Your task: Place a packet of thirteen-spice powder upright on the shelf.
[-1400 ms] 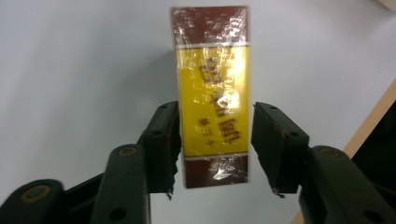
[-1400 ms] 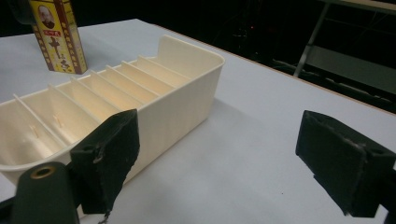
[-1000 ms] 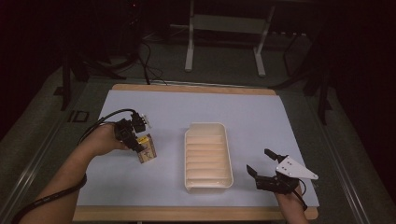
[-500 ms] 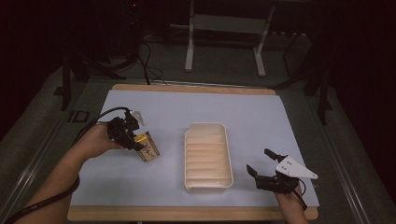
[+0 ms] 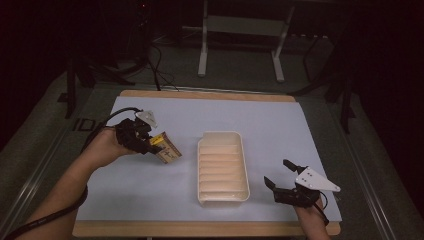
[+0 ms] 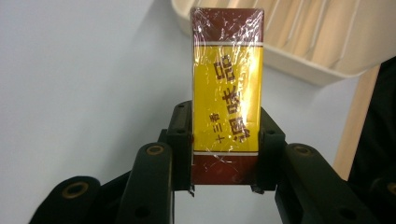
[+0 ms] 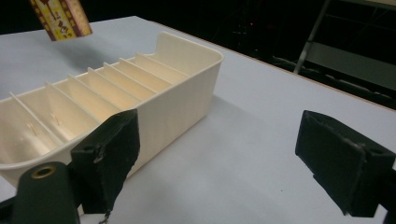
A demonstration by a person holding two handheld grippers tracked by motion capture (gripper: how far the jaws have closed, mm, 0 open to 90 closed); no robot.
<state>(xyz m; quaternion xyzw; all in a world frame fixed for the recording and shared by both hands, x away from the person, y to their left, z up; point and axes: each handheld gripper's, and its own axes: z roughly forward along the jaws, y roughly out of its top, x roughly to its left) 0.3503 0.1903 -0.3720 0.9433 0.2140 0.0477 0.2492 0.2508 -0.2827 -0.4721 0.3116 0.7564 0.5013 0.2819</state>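
We hold the film-wrapped yellow-and-maroon box [image 6: 227, 95] clamped in our left claw [image 6: 225, 140] beside the cream ribbed plastic tray [image 5: 223, 167]; our right claw [image 5: 286, 181] gapes empty; next, probably, slotting it between ribs.

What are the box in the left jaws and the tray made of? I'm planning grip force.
The box looks like printed card, yellow and dark red, under a glossy clear film: the wrap shows crinkles and glints. The tray looks like rigid moulded plastic, cream, smooth and matte, with thin dividing ribs. Neither material is certain from looks alone.
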